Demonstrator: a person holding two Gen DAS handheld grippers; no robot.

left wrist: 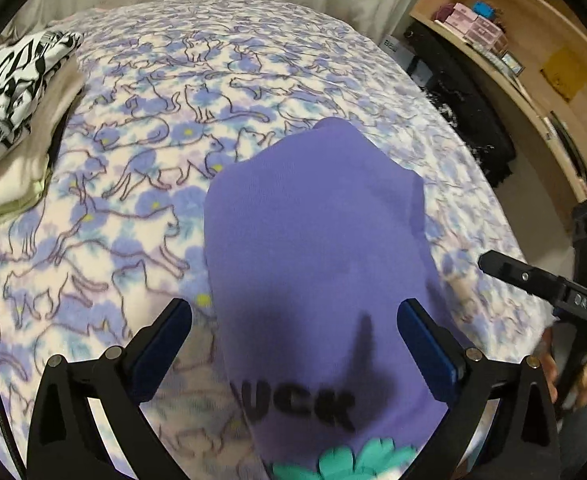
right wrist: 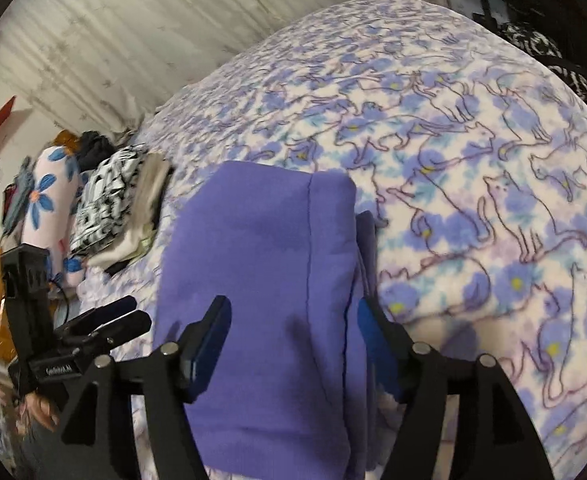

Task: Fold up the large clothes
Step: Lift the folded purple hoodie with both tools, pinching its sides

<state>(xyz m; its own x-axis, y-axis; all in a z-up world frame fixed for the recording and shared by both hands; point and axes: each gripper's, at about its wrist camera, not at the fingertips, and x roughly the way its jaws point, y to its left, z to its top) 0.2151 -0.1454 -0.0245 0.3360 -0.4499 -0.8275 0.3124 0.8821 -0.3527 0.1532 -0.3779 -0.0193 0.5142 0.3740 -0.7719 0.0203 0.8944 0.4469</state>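
A purple folded garment with black letters and a teal flower print lies on the cat-print blanket of the bed. My left gripper hovers over its near end, open wide, with the cloth lying between the blue pads and not pinched. In the right wrist view the same purple garment shows a seam down its folded side. My right gripper straddles it, open, its pads beside the cloth without squeezing it. The right gripper also pokes in at the edge of the left wrist view. The left gripper shows at the lower left of the right wrist view.
A stack of folded clothes topped by a black-and-white print sits on the bed's left side. Beside it lies a flowered pillow. A wooden shelf unit and a dark bag stand right of the bed. A curtain hangs behind.
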